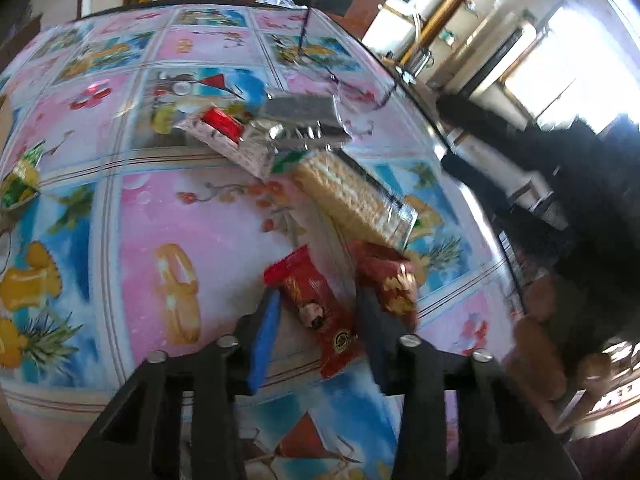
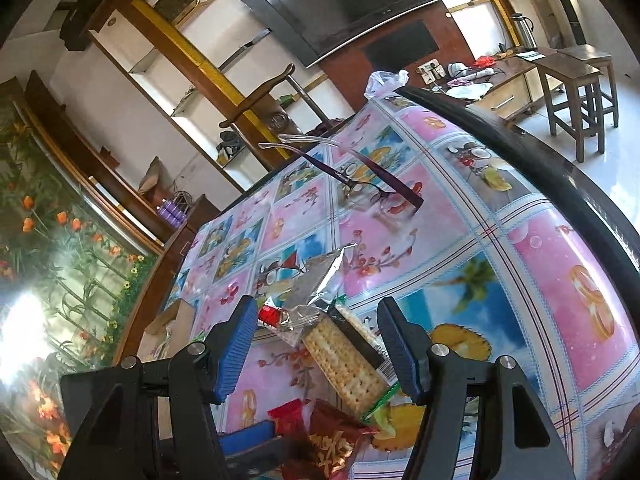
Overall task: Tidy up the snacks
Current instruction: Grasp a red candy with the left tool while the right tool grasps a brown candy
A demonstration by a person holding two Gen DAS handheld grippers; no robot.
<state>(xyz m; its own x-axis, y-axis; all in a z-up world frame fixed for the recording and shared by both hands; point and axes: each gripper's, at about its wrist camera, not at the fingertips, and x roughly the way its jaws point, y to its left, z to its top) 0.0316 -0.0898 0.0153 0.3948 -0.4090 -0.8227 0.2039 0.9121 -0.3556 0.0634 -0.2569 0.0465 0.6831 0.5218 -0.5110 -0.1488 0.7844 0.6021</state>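
Note:
A red snack packet point(image 1: 314, 312) lies on the fruit-print tablecloth point(image 1: 160, 200), and my left gripper point(image 1: 316, 300) is shut on it, one blue pad on each long side. A second red packet with gold print point(image 1: 394, 284) lies just right of the right finger. Beyond them are a cracker pack point(image 1: 348, 200), a silver foil packet point(image 1: 304, 114) and a white patterned packet point(image 1: 224, 136). My right gripper point(image 2: 318, 304) hangs open above the table with the cracker pack point(image 2: 344, 360) seen between its fingers, untouched. The left gripper's blue pad point(image 2: 248, 440) and both red packets point(image 2: 332, 440) show at the bottom of the right wrist view.
A pair of glasses point(image 2: 372, 192) lies upside down further back on the table. A green packet point(image 1: 20, 184) sits at the left edge and a cardboard box point(image 2: 172, 320) nearby. The dark table rim point(image 2: 520, 152) curves along the right; wooden stools point(image 2: 576, 92) stand beyond.

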